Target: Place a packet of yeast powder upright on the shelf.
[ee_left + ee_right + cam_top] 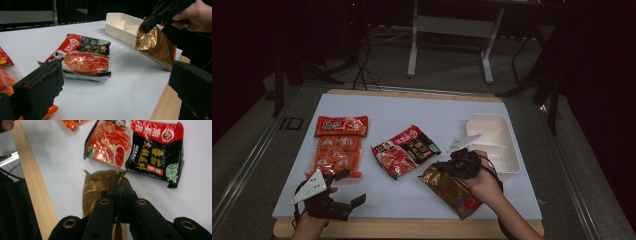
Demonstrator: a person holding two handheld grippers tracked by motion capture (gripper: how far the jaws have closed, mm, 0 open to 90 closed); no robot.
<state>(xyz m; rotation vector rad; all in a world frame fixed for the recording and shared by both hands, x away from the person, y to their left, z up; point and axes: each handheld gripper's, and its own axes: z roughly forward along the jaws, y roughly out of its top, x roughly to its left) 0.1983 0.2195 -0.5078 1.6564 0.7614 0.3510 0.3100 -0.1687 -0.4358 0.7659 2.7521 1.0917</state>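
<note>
Dark room surrounds your white table [377, 112], which has a wooden front edge. Your right gripper [451, 165] is clenched on the top seam of the gold foil pouch [451, 192], and the pouch hangs from its jaws, tilted, with the lower end just over the table near the wooden edge. On the pouch you can see a red mark in the high view, but its writing is too small to read.

Beyond the tips of your right gripper lies the red and black sachet [140, 147]. In the right gripper view it appears upside down, printed with large yellow Chinese characters on the black half, a round white logo on the red band and a green round badge at one corner; I cannot read them surely. The high view gives only the colours of this print.

To the far side of your right hand stands the white compartment tray [507, 155], near the gripper. The left gripper view shows its inner dividers from the side.

Your left gripper [343, 189] is released, jaws wide apart, holding nothing. Just ahead of it lies the orange snack pack [337, 150], with a red header that carries white characters, too blurred to read.
</note>
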